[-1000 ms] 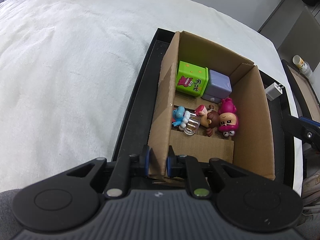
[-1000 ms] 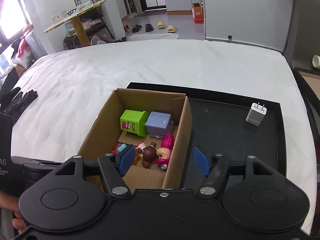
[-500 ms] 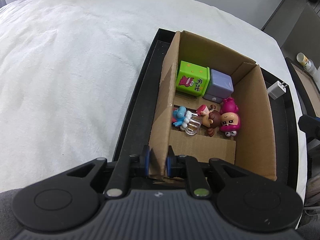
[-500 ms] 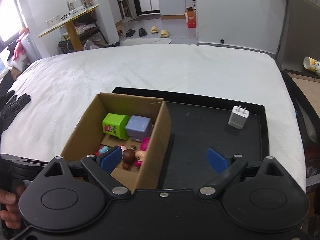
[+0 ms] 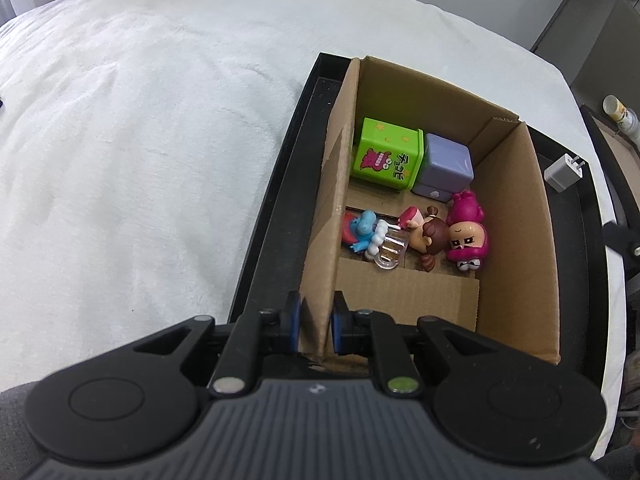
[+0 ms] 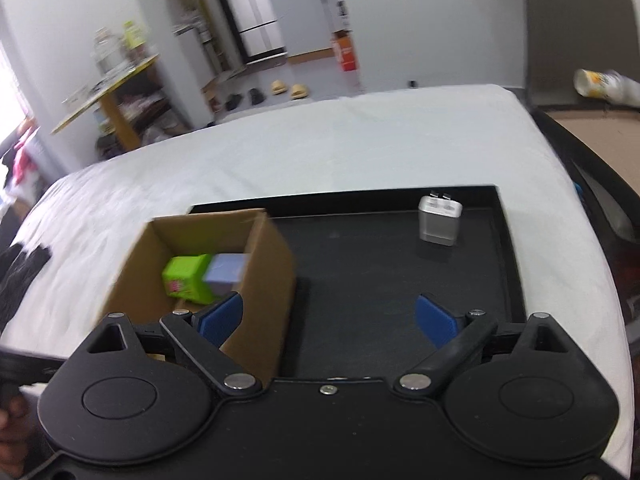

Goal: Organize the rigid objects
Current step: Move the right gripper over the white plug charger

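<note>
On black tray (image 5: 276,216), left hand-held gripper (image 5: 314,322) clamps cardboard box (image 5: 516,240) wall to steady it; right hand-held gripper (image 6: 328,320), jaws just opened wide w/ nothing between, faces white charger (image 6: 439,221), prob. next pick.

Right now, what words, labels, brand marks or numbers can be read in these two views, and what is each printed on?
"チョコビ" in yellow characters, beside a pink crocodile drawing: on the side of the green box in the cardboard box, left wrist view.
Small pale emblem on the left gripper body: too small to read.
Orange carton by the far wall and paper cup, right wrist view: print blurred.
</note>
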The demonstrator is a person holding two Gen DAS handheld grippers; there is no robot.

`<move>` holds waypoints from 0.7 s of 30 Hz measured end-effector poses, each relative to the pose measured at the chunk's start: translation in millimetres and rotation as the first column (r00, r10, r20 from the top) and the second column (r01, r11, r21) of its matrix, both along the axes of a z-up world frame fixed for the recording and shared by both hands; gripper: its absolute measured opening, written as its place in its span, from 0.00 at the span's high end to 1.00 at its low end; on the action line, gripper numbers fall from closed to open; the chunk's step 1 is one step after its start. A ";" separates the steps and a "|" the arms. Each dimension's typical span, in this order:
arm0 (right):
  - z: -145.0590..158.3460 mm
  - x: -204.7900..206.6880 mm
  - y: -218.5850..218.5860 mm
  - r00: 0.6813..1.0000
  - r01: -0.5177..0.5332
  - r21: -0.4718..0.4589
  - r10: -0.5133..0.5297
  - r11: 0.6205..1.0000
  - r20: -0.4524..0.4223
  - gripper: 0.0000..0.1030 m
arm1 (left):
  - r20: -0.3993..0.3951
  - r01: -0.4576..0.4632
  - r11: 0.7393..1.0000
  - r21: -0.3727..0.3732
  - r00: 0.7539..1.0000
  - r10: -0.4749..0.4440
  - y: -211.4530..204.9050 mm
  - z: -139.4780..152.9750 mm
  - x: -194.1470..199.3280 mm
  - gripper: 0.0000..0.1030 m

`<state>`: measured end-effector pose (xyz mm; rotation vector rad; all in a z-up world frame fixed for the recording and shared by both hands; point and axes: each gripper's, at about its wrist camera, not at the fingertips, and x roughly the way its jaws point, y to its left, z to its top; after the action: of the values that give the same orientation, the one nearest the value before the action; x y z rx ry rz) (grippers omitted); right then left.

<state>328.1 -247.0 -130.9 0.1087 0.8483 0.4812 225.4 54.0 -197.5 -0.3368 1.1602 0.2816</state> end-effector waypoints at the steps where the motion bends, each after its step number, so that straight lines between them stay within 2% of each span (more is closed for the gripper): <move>1: -5.2 1.9 -1.8 1.000 0.014 -0.007 -0.014 1.000 -0.007 0.09 | 0.000 0.000 1.000 0.000 1.000 0.000 0.1 0.3 0.5 0.87; 12: -28.3 28.5 -6.4 0.998 0.066 -0.101 -0.064 0.993 0.023 0.09 | -0.001 0.000 1.000 0.016 1.000 0.000 0.3 6.7 7.4 0.88; 21: -43.8 61.8 -13.0 0.988 0.151 -0.127 -0.147 0.980 0.039 0.09 | -0.005 -0.002 0.999 0.040 1.000 0.002 -2.0 8.5 11.8 0.89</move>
<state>389.9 -260.1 -174.6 0.0449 0.8334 0.2858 237.2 52.0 -189.1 -0.3021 1.1576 0.3074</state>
